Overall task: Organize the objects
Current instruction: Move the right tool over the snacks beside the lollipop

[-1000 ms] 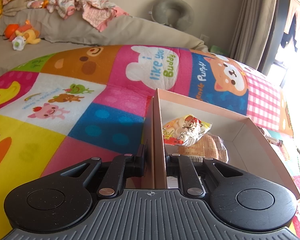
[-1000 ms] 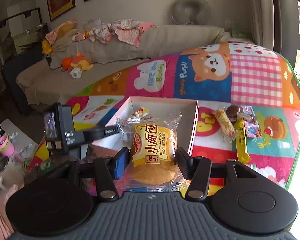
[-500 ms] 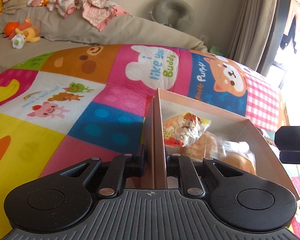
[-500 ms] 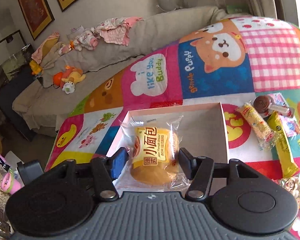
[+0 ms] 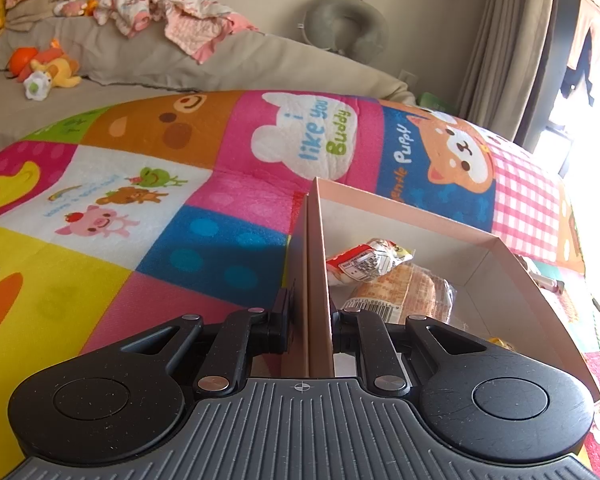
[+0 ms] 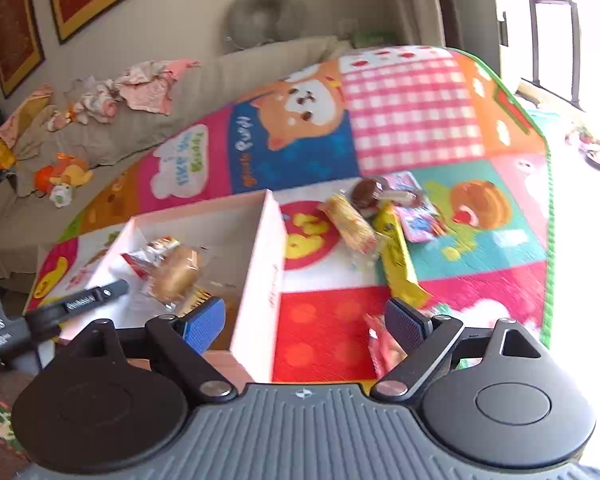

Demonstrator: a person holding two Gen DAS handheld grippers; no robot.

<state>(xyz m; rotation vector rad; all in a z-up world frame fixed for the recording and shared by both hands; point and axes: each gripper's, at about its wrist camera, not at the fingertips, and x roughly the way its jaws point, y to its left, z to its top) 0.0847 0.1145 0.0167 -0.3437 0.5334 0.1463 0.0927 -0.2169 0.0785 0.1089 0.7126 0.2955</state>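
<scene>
Across both frames, colourful play mat (image 5: 220, 208) fills the background, beige sofa (image 5: 180, 60) along the top. Centre-right of left wrist view: pink cardboard box (image 5: 400, 216), open top, sitting on the mat. Left gripper (image 5: 311, 320) at bottom centre, jaws clamped on the box's near side wall, one finger outside, one inside. Inside the box: bread bun pack (image 5: 404, 292) with a smaller snack pack (image 5: 368, 260) just behind it. Right wrist view: right gripper (image 6: 304, 320) at bottom centre, jaws wide apart, nothing between them, straddling the box's right wall. Loose snacks (image 6: 384, 220) lie on the mat right of the box, frame centre.
</scene>
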